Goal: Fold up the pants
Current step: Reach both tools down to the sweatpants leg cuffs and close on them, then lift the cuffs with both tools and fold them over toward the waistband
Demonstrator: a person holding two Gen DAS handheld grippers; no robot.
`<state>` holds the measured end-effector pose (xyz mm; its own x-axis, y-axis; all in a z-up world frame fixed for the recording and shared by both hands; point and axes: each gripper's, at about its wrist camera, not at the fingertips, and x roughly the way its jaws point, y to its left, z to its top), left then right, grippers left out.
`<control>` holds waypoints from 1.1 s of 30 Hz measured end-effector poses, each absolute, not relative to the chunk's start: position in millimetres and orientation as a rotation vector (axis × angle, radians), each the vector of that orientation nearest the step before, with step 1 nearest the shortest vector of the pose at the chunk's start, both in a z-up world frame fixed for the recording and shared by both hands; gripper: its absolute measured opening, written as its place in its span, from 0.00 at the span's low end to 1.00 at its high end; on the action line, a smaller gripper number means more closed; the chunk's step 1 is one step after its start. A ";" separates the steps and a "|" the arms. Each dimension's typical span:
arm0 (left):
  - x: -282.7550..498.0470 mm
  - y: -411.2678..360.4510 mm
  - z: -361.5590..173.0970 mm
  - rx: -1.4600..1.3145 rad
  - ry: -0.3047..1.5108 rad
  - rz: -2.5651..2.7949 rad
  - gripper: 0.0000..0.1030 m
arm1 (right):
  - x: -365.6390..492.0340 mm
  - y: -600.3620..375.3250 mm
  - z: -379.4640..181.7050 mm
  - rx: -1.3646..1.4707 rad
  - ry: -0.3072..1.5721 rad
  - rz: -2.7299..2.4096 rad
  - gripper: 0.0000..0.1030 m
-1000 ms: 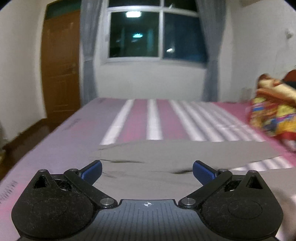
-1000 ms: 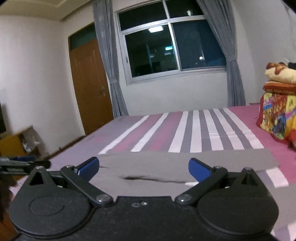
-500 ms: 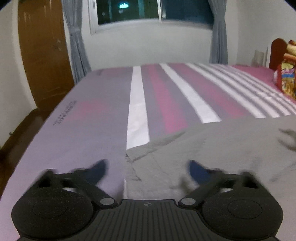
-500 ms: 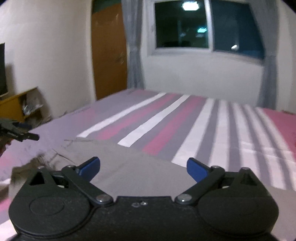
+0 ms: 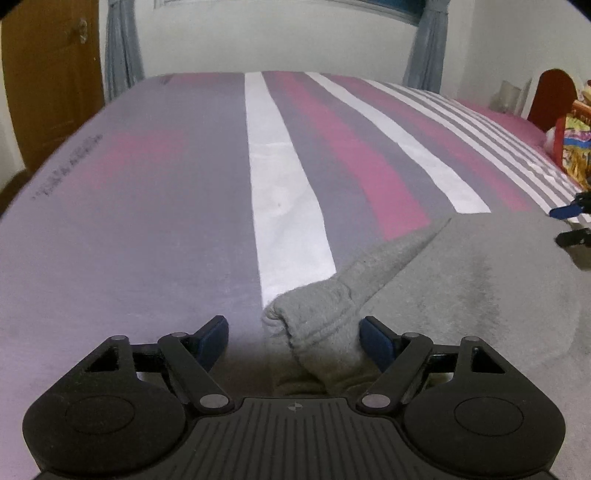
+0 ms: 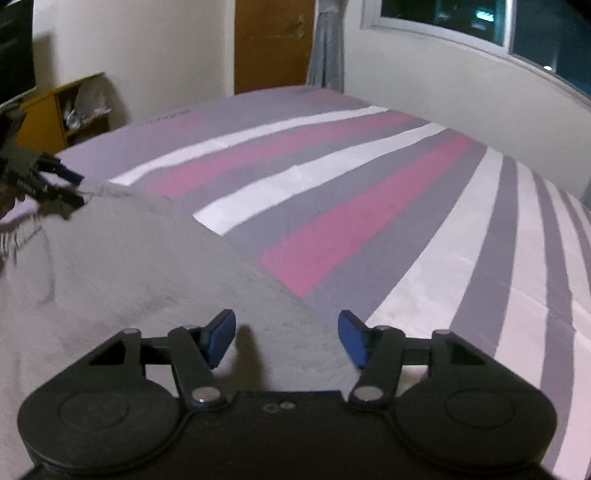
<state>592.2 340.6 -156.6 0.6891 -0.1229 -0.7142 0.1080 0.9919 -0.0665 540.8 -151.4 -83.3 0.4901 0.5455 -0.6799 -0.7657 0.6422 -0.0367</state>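
Observation:
Grey pants lie spread on a striped bed. In the left wrist view their ribbed waistband corner is bunched up between my open left gripper's blue fingers; the jaws stand apart around it. In the right wrist view my right gripper is open low over the pants' far edge, holding nothing. The right gripper shows at the right edge of the left view, and the left gripper at the far left of the right view.
The bed sheet has pink, grey and white stripes. A brown door, grey curtains and a window stand behind. A yellow shelf is at the left, colourful bedding at the right.
Both grippers have dropped from a level view of the room down to the pants. The left one has come over the waistband corner and its fingers have narrowed; the right has swung left.

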 end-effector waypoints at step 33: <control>355.7 305.7 -56.6 0.020 0.465 -0.191 0.17 | 268.3 -211.6 17.4 -0.515 0.359 0.803 0.04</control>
<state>355.7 305.7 -56.6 0.8762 -0.1789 -0.4476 0.1879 0.9819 -0.0247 268.3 -211.6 17.4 0.6454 0.5866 -0.4891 -0.7558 0.5830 -0.2982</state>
